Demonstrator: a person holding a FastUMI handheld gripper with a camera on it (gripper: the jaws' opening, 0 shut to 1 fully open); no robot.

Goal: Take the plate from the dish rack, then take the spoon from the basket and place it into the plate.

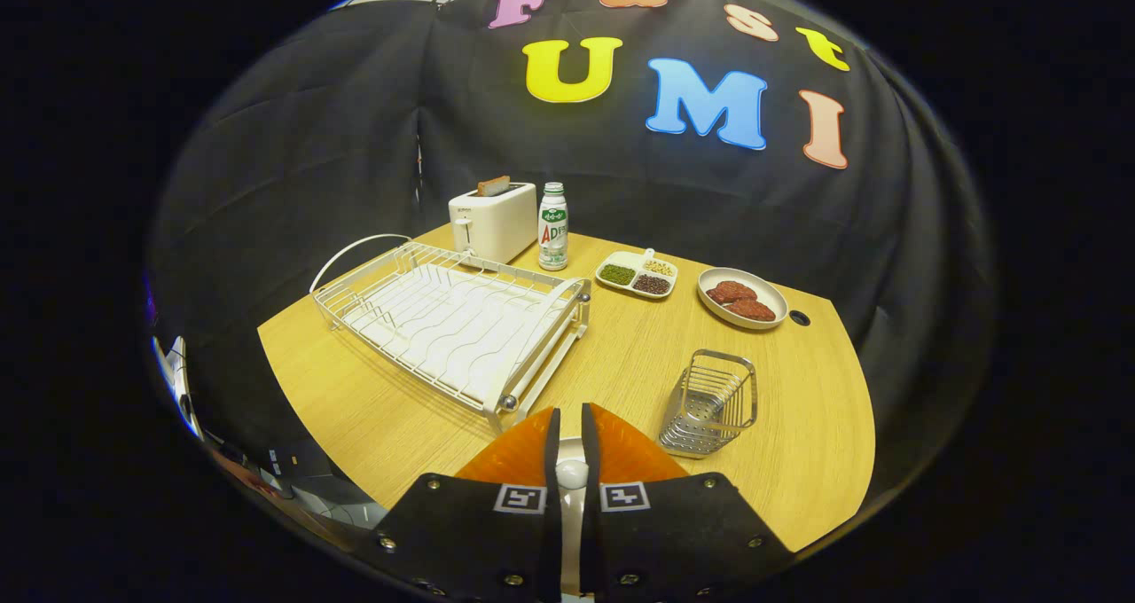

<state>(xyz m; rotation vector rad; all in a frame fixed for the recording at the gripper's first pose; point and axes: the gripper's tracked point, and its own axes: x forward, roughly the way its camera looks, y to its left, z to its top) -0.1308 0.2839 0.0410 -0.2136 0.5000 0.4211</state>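
My gripper [568, 415] is nearly closed above the near part of the wooden table [621, 355]. A narrow white piece with a rounded end, which looks like the spoon [572, 475], is pinched between its fingers. The wire basket [709, 403] stands just ahead and to the right of the fingers, with nothing inside. Ahead on the left lies the white dish rack [452, 319], its slots holding nothing. What lies under the gripper is hidden.
At the back of the table stand a white toaster [492, 222] with a slice in it and a bottle [552, 228]. To their right are a divided dish of beans [637, 273] and a bowl of brown patties [741, 297].
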